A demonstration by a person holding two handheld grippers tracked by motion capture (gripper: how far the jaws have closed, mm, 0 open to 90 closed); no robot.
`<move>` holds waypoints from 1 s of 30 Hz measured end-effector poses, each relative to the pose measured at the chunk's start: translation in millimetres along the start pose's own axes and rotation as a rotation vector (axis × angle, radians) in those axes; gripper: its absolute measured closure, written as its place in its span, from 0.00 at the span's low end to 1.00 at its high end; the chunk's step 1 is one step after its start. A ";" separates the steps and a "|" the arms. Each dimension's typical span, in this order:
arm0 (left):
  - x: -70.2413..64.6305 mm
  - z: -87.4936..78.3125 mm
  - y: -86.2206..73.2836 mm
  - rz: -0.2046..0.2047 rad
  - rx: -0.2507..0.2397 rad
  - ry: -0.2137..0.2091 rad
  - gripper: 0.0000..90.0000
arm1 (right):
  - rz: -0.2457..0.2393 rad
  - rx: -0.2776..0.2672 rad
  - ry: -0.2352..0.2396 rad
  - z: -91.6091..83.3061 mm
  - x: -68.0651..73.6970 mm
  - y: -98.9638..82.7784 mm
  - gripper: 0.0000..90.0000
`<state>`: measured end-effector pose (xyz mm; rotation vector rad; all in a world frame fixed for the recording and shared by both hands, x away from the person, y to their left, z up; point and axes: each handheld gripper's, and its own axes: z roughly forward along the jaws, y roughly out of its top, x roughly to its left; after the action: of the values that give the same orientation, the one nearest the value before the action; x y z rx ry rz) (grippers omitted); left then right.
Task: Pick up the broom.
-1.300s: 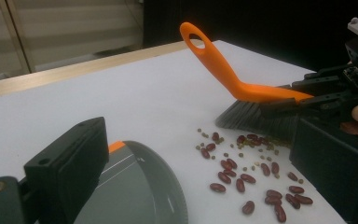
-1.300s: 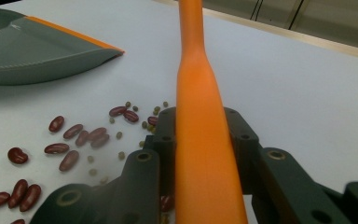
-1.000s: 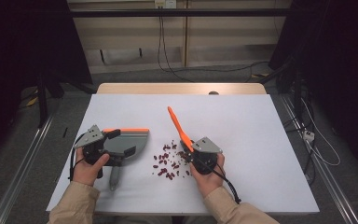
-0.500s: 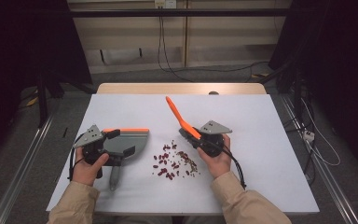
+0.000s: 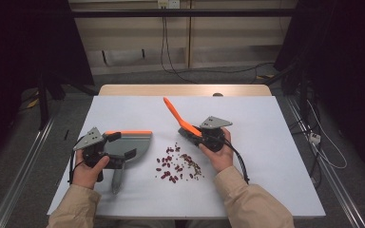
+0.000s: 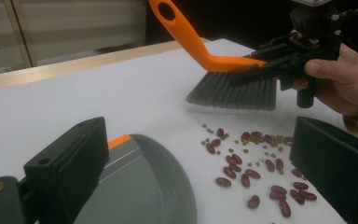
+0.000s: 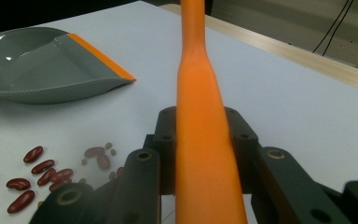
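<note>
The right gripper [image 5: 196, 134], clamped on the orange handle of a brush [image 6: 223, 77], has swung away from the person since a second ago and now sits beyond the scattered beans [image 5: 176, 164], its grey bristles lifted clear of the white table [image 5: 266, 156] just behind the pile. The left gripper [image 5: 119, 145] has stayed put to the left of the beans, its jaws closed on the grey dustpan [image 5: 135, 142], which lies flat on the table with its orange-edged rim on the far side. The dustpan's tray holds no beans where it can be seen; the red beans and smaller pale grains lie loose on the table just beside it.
</note>
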<state>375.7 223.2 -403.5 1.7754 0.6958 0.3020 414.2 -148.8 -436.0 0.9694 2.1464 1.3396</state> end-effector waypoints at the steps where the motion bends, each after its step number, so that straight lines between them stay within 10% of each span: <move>1: -0.1 0.2 -0.2 0.001 0.002 -0.002 0.05 | -0.002 -0.002 0.004 1.0 -0.3 -0.1 0.79; 30: 4.7 -6.8 -6.0 -0.019 0.011 0.017 0.05 | -0.132 0.008 0.171 34.4 -12.0 5.2 0.79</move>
<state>374.0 232.3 -407.6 1.7776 0.7274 0.3017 446.9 -135.7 -446.6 0.7247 2.2986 1.3944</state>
